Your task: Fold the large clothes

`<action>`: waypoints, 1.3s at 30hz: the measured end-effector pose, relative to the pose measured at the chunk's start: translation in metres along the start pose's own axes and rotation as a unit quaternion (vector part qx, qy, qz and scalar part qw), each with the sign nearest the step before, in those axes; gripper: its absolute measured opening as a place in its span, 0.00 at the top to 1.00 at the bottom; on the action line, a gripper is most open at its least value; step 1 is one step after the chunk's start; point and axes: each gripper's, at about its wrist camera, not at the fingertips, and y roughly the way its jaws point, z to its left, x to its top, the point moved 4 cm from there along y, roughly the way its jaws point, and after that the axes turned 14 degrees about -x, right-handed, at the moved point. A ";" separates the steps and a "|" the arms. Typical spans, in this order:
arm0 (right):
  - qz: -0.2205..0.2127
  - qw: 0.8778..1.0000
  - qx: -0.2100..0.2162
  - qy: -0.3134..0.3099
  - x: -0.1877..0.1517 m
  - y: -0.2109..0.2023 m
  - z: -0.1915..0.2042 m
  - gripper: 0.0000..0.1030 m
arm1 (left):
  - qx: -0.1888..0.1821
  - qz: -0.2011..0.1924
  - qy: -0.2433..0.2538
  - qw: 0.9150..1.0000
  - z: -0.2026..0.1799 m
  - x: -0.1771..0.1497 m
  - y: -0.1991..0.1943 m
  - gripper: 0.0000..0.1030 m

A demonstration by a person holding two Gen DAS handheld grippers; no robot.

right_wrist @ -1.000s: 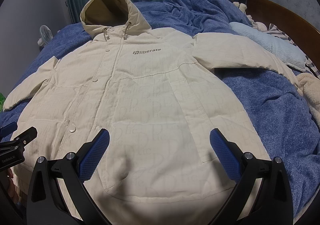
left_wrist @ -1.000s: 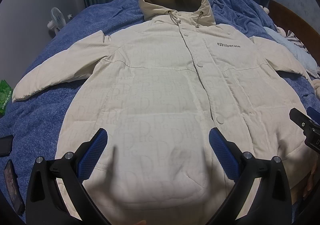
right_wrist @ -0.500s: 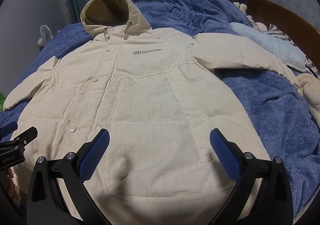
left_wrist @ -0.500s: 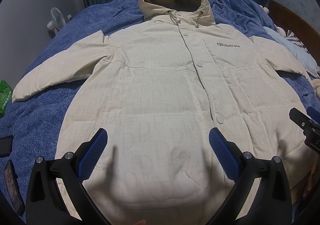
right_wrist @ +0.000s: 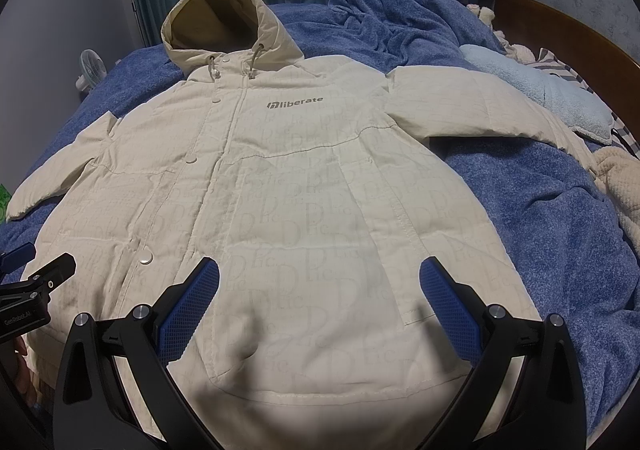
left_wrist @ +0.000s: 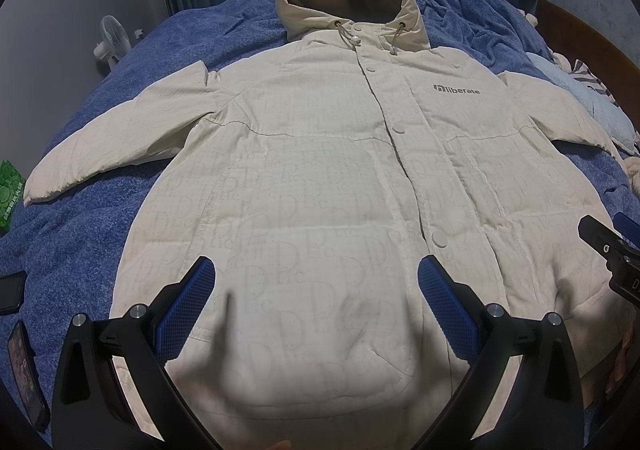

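A large cream hooded coat (left_wrist: 320, 169) lies flat and face up on a blue bedspread, buttoned, sleeves spread to both sides, hood at the far end. It also fills the right wrist view (right_wrist: 300, 189). My left gripper (left_wrist: 316, 282) is open and empty, hovering over the coat's lower left front near the hem. My right gripper (right_wrist: 320, 282) is open and empty over the lower right front. Each gripper shows at the edge of the other's view: the right one (left_wrist: 612, 254) and the left one (right_wrist: 36, 290).
The blue bedspread (left_wrist: 100, 101) covers the bed. A bunched blue blanket (right_wrist: 380, 21), a light blue pillow (right_wrist: 540, 89) and a wooden headboard (right_wrist: 568, 33) lie at the right. Two phones (left_wrist: 20, 362) lie at the left, near a fan (left_wrist: 112, 41).
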 end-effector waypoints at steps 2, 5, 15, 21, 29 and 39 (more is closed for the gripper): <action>0.000 1.000 0.000 0.000 0.000 0.000 0.000 0.06 | 0.000 0.000 0.000 1.000 0.000 0.000 0.000 0.06; 0.000 1.000 0.000 0.000 0.000 0.000 0.000 0.06 | 0.000 0.000 0.000 1.000 0.000 0.000 0.000 0.06; 0.001 1.000 0.000 0.000 0.000 -0.001 0.000 0.06 | 0.000 0.000 0.000 1.000 0.000 0.000 0.000 0.06; 0.001 1.000 0.000 -0.001 0.000 -0.001 0.000 0.06 | 0.001 0.002 -0.001 1.000 0.000 -0.001 0.000 0.06; -0.002 1.000 -0.002 0.000 0.006 0.000 0.000 0.06 | 0.005 -0.002 -0.016 1.000 -0.001 -0.003 0.004 0.06; -0.036 0.999 -0.018 0.009 0.018 -0.008 -0.015 0.06 | 0.035 0.045 -0.028 0.998 0.006 0.000 0.020 0.06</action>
